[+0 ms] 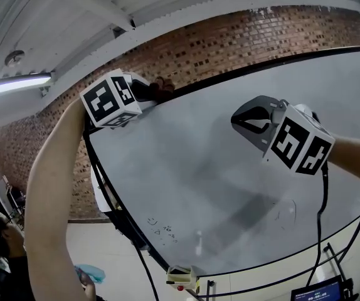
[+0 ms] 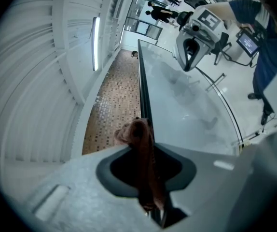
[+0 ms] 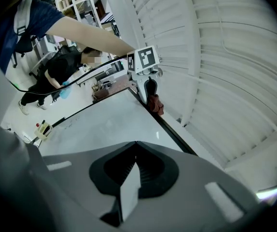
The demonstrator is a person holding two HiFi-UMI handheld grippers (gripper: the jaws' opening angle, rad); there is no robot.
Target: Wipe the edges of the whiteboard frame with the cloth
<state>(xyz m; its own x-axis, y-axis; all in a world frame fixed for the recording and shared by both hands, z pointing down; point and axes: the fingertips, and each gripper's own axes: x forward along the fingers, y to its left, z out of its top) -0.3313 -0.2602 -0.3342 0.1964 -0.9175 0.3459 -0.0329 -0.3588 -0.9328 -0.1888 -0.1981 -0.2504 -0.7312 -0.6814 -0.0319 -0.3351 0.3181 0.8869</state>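
A brown cloth [image 2: 139,144] is pinched in my left gripper [image 2: 145,151], which is shut on it. In the head view that left gripper [image 1: 143,91] presses the cloth [image 1: 163,88] against the black top frame [image 1: 243,74] of the whiteboard [image 1: 230,180], near its upper left corner. The frame edge [image 2: 143,88] runs straight away from the cloth in the left gripper view. My right gripper [image 1: 246,120] hovers in front of the board's upper middle, shut with nothing between its jaws. From the right gripper view the left gripper [image 3: 148,88] and cloth [image 3: 155,104] sit on the frame's top edge.
A brick wall [image 1: 230,39] rises behind the board, under a white ribbed ceiling [image 1: 73,5]. A marker tray holder [image 1: 181,274] hangs at the board's lower edge. A person [image 1: 4,249] stands at lower left. A small screen [image 1: 318,290] shows at lower right.
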